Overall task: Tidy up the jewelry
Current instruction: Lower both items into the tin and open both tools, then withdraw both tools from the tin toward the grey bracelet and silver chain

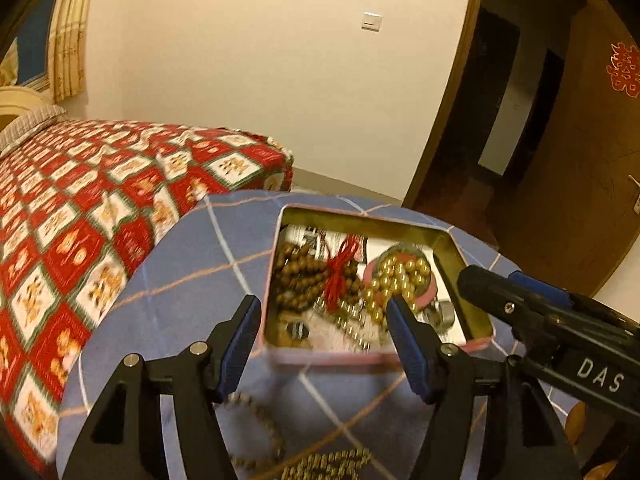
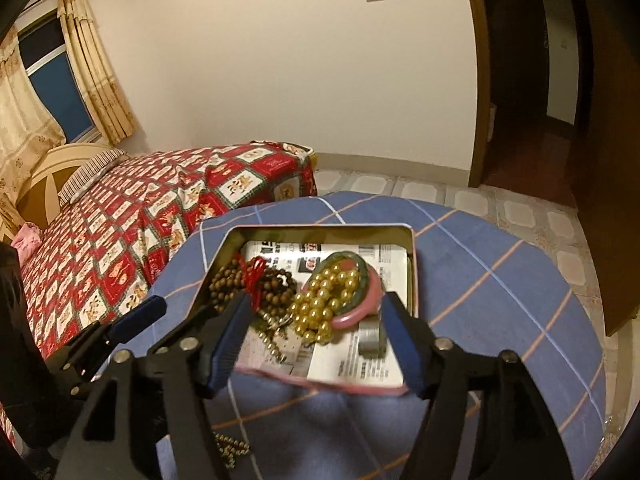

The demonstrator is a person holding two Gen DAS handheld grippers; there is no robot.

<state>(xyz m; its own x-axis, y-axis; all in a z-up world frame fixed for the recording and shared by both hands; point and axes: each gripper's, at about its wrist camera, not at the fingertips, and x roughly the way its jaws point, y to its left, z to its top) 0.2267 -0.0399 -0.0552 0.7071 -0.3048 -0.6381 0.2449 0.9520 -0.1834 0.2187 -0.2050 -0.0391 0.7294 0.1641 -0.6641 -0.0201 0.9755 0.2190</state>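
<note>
Gold bead jewelry (image 2: pixel 320 312) is lying inside the open pink-rimmed tin (image 2: pixel 412 264) near the blue checked tabletop's (image 2: pixel 500 280) far edge; both the left gripper (image 1: pixel 322 320) and right gripper (image 2: pixel 316 316) are hovering with jaws apart, holding nothing.

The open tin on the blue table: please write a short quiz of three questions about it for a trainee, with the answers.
1. True or false: the tin stands with no lid on it.
2. Which lies on the pink bangle? A. the gold beads B. the brown wooden beads C. a watch
3. Fill in: the red tassel is tied to the ____ beads.

Key
1. True. The inside, lined with printed paper, is in plain view.
2. A.
3. Brown wooden.

Note: the left gripper and the right gripper both stand with open jaws and hold nothing. More beads lie outside the tin on the checked cloth.
</note>
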